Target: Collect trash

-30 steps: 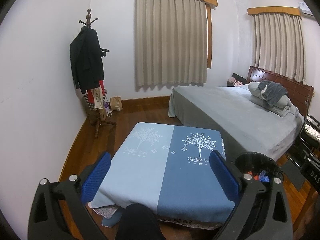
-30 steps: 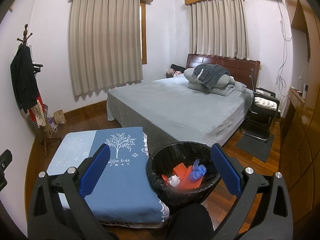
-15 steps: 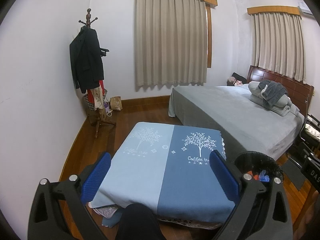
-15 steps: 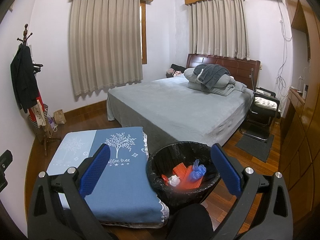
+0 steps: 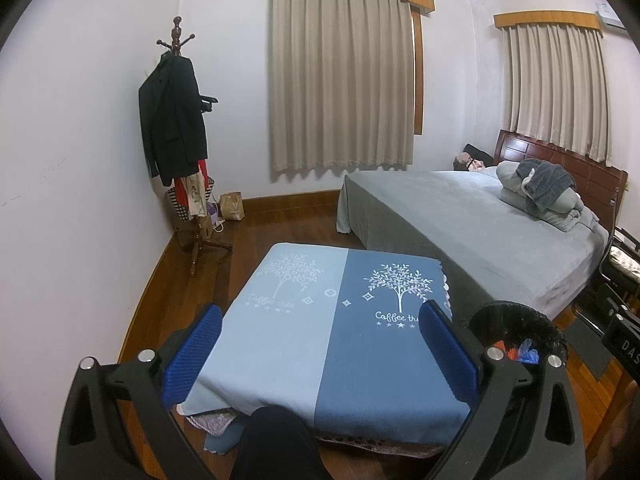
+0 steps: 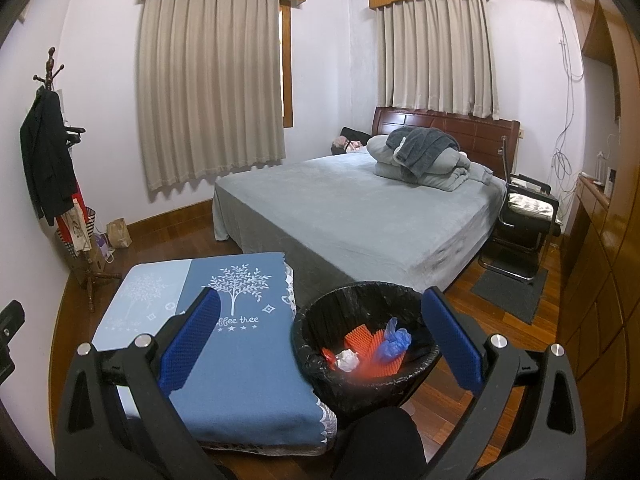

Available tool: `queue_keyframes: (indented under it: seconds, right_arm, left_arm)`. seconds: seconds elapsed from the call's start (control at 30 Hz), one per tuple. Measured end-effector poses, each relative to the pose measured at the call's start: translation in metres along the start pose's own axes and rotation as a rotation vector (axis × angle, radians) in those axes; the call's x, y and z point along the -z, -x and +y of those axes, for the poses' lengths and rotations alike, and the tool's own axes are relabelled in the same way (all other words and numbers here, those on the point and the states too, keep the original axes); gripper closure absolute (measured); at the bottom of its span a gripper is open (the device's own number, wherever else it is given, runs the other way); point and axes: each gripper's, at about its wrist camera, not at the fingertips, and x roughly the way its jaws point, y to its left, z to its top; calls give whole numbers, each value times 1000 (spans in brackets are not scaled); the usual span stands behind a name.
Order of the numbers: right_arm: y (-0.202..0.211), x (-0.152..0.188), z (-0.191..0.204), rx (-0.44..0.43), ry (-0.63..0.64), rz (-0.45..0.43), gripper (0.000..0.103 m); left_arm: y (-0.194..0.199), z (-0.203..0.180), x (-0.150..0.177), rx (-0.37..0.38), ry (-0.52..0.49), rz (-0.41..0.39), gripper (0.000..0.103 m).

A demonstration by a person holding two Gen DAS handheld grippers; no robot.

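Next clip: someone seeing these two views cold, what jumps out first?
Probably the black-lined trash bin on the wood floor between the blue tree-print table cover and the grey bed, already holding orange netting, a blue bag and crumpled white paper. Both the left gripper and the right gripper hang open and empty in the foreground. A dark jacket hangs on the corner coat stand.

The two-tone blue cloth (image 5: pixel 320 332) covering the desk carries white print. In the left wrist view, low in the middle of the frame, "Coffee tree" stands under the tree drawing on its pale half, and "Coffee tre", cut off by a blue finger pad, under the tree on its dark half. In the right wrist view, lower left of centre, the cloth (image 6: pixel 248 344) reads "ffee tree". At the right edge of the left wrist view, a black part (image 5: pixel 624 344) shows the letters "DAS".
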Motion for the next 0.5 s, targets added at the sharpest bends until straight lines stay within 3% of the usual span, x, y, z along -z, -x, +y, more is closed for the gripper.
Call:
queue_keyframes:
  seconds: [0.5]
  right_arm:
    - [1, 0, -1, -1, 0, 2, 5]
  left_arm:
    - [0, 1, 1, 0, -2, 1, 6]
